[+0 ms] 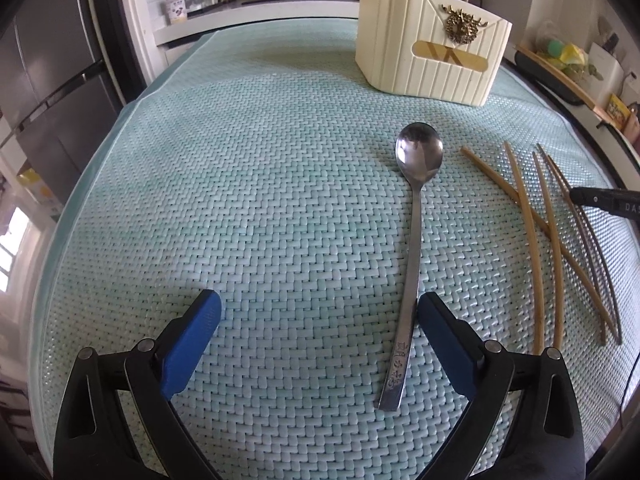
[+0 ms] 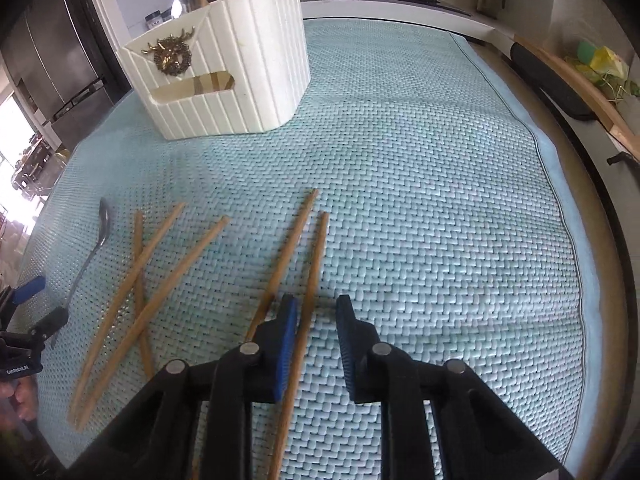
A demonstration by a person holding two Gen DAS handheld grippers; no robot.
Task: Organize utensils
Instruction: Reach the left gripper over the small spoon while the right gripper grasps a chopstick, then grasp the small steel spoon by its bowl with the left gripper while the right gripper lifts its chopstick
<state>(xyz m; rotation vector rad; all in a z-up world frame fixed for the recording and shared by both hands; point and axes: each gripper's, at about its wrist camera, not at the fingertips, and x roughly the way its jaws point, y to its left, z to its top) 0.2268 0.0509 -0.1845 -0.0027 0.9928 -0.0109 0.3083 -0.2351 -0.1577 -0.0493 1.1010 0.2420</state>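
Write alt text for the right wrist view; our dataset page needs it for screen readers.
The right gripper hovers over a woven blue mat, one chopstick between its nearly closed jaws. More chopsticks, a spoon and a cream holder lie leftward.

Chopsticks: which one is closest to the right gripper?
The chopstick farthest right, running between the right gripper's fingers beside the left one. Its neighbour lies just outside; three more cross further left.

- Five wooden chopsticks (image 2: 136,304) lie on the woven mat (image 2: 420,200) covering the worktop.
- One steel spoon (image 1: 416,216) lies on the mat.
- One cream utensil holder (image 2: 224,76) stands near the mat's far edge.
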